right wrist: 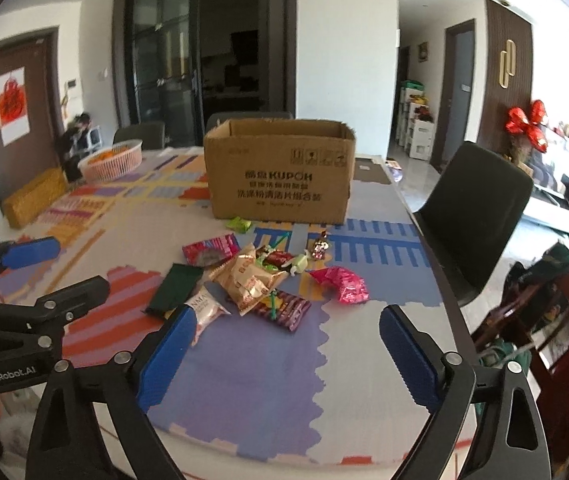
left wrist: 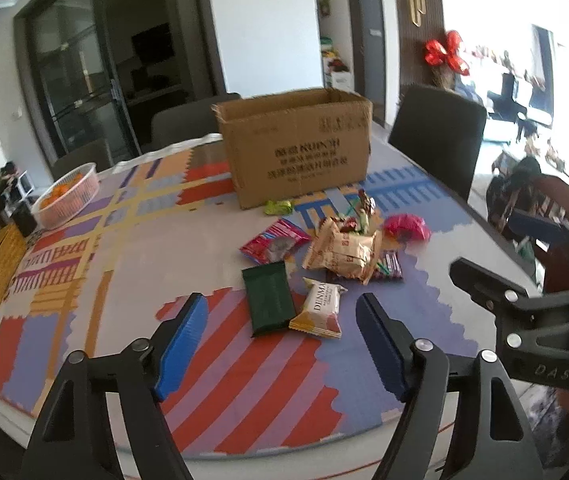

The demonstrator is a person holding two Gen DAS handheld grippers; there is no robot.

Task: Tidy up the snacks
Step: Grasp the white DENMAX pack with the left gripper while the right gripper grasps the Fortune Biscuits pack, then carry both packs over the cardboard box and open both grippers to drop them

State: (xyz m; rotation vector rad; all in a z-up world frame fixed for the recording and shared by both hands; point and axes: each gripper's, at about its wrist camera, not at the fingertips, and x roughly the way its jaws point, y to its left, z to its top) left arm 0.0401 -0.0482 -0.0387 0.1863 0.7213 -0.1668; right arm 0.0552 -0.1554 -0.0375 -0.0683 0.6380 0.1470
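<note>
Table with patterned cover, cardboard box as landmark

The table (right wrist: 244, 380) wears a cover of red, purple, blue and yellow patches. The open cardboard box (right wrist: 280, 180) stands at its far middle. A heap of snack packets (right wrist: 260, 280) lies in front of the box; a pink basket (right wrist: 112, 162) and a yellow box (right wrist: 34, 198) sit off to its left.

- The cardboard box (right wrist: 280, 172) is showing "KUPOH" above unreadable Chinese lines.
- The white snack packet (left wrist: 318, 312) is reading "DENMA".
- The left gripper (right wrist: 16, 360) body is bearing "GenRobot.AI".
- The right gripper (left wrist: 544, 344) body is showing "DAS".
</note>
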